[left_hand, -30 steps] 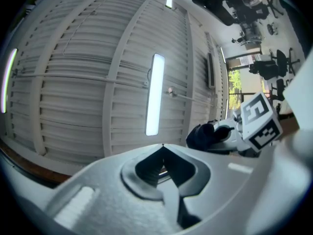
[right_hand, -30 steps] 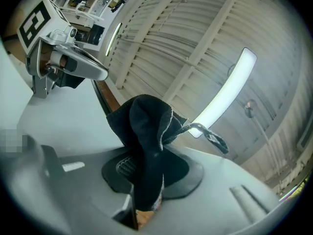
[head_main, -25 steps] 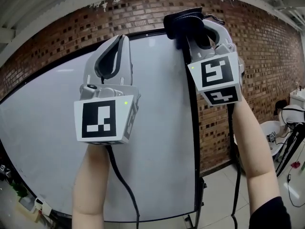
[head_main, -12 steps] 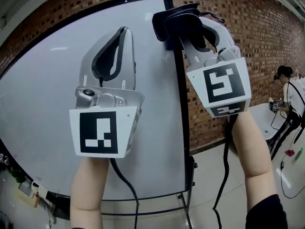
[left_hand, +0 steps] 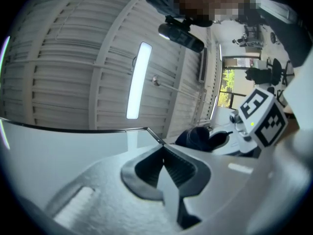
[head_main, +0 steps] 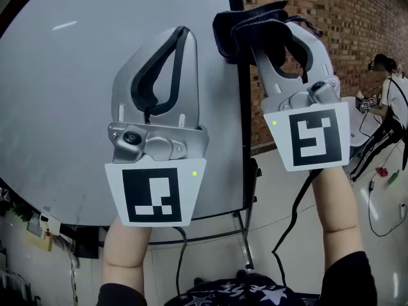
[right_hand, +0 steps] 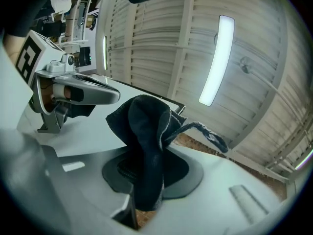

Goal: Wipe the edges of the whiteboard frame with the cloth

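Brick wall (head_main: pixel 287 75) runs behind a wheeled whiteboard (head_main: pixel 64 107), whose white face fills most of the head view, with pale floor tiles (head_main: pixel 287 234) below it. Both grippers are raised in front of the board. The right gripper (head_main: pixel 271 34) has its jaws clenched on a dark cloth (head_main: pixel 245 27), which bunches out past the jaw tips and lies over the black whiteboard frame (head_main: pixel 244 139) on its right vertical edge, high up the board. In the right gripper view a frayed strand of the cloth trails off to the side, just by the frame's upper corner. The left gripper (head_main: pixel 183 32) is held beside it in front of the white face, its jaws closed together at the tips with nothing between them. Overhead, a long strip light (right_hand: pixel 217 58) glows on a ribbed ceiling (right_hand: pixel 161 38). Another person (head_main: pixel 389 94) stands far off to the right.
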Tool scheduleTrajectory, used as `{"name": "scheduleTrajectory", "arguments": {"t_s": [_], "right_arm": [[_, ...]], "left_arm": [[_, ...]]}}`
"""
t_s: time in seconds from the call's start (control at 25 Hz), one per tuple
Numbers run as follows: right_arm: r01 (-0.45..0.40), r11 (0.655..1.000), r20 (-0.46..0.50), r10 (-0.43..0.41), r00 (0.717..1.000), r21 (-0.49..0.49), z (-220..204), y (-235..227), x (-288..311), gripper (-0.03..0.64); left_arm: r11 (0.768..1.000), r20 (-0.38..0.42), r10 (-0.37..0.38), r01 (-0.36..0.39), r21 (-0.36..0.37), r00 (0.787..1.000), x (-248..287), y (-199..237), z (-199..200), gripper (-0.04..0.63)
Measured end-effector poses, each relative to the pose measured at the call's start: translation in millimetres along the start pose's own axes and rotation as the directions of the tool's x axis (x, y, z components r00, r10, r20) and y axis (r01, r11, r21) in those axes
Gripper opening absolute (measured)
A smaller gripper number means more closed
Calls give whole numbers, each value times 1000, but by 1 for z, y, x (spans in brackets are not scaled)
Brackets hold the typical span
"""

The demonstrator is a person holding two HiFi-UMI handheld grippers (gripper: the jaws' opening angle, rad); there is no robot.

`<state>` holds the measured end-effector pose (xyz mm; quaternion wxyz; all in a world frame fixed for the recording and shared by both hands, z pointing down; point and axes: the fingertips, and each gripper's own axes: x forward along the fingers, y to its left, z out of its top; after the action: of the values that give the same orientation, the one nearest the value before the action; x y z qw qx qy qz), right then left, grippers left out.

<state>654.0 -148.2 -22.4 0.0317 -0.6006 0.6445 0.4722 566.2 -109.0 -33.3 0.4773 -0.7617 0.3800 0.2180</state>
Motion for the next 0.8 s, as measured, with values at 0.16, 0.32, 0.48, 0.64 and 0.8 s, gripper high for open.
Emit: {"name": "scheduleTrajectory", "arguments": {"t_s": [0.16,0.32,0.48,0.64,0.8], "right_arm": [[-29,999,-45,31,999,33,-24,34,-28,78],[-53,995,-90,61,994,84,-51,65,-52,78],[-61,987,-99,76,992,150,-72,88,-73,78],[-45,979,-102,67,993,200,-86,103,-89,78],[-43,965,-120,76,990,258,-100,120,-106,78]], "left_arm": [[999,-40,15,-17,-41,999,-24,-20,-21,5],[997,-68,46,-49,-51,997,-47,-35,-40,5],[995,-110,59,-68,-78,992,-65,-47,-60,5],[986,-183,78,-103,-132,980,-87,-51,-85,5],[979,-263,67,-114,-168,962,-117,-69,-108,5]]}}
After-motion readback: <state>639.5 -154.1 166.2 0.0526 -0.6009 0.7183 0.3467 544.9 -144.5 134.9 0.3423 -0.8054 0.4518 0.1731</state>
